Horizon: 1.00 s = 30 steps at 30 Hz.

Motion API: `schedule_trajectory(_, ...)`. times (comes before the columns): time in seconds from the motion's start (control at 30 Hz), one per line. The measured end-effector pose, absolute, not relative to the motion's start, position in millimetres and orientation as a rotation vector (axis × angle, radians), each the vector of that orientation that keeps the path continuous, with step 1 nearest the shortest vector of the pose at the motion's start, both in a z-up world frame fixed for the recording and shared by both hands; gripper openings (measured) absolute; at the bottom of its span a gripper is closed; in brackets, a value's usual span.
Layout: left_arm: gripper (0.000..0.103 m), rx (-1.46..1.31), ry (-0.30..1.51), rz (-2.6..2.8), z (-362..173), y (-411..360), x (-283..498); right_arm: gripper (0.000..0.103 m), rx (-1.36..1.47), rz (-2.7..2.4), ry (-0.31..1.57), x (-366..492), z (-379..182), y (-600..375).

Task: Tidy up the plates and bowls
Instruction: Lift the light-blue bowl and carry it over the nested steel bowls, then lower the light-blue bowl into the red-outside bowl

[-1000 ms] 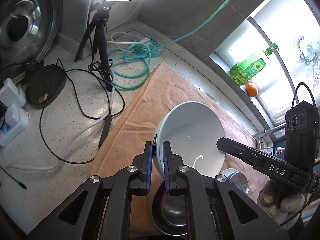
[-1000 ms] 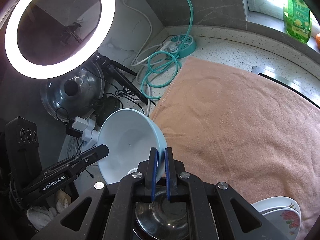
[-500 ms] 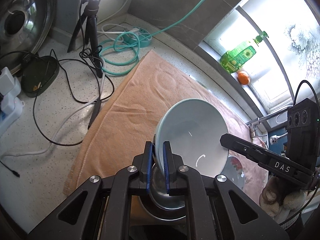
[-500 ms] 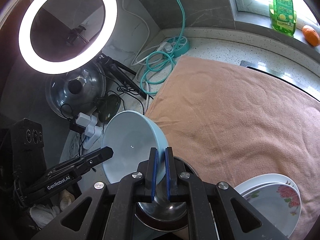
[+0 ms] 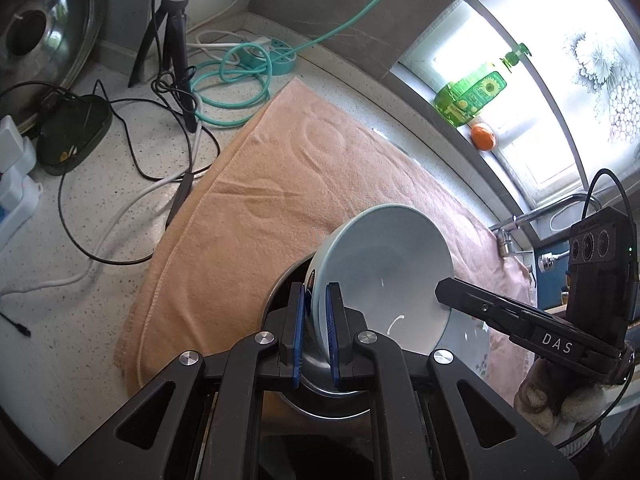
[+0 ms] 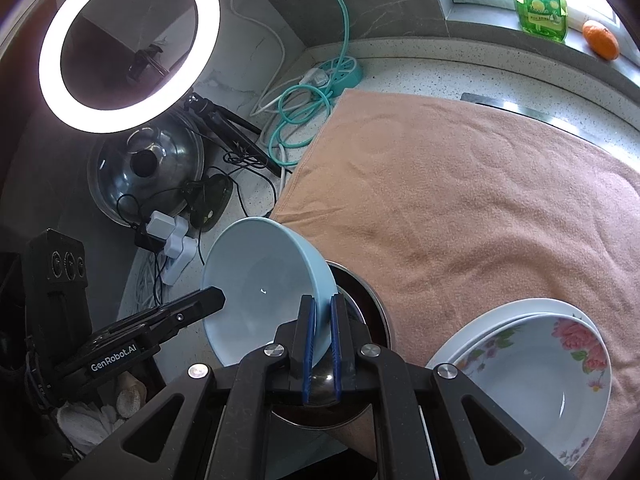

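Observation:
A pale blue bowl is held tilted between both grippers, each clamping an opposite side of its rim. My left gripper is shut on the rim in the left wrist view. My right gripper is shut on the other rim of the same bowl in the right wrist view. Just below the bowl a steel bowl sits on the peach towel; whether they touch I cannot tell. A flowered bowl rests on a white plate at the right.
Left of the towel lie black, white and teal cables, a tripod, a steel pot lid and a dark dish. A ring light stands behind. A green bottle and an orange sit on the windowsill.
Both grippers have carried the blue bowl back toward me and down, so it now hangs just over the steel bowl. The flowered bowl and plate have come into the right wrist view.

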<state>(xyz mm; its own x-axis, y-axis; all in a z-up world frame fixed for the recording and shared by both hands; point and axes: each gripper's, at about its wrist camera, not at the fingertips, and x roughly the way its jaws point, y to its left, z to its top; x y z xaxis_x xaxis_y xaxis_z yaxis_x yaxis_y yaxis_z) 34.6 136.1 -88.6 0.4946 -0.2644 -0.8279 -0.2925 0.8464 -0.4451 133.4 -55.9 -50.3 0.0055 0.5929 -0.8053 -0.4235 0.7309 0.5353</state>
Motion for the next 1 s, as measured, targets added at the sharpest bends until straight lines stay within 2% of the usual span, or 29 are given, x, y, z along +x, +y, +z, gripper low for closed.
schedule_trajectory(1.0, 0.008, -0.596, 1.156, -0.004, -115, 127, 29, 0.008, 0.158, 0.772, 1.434, 117, -83, -68)
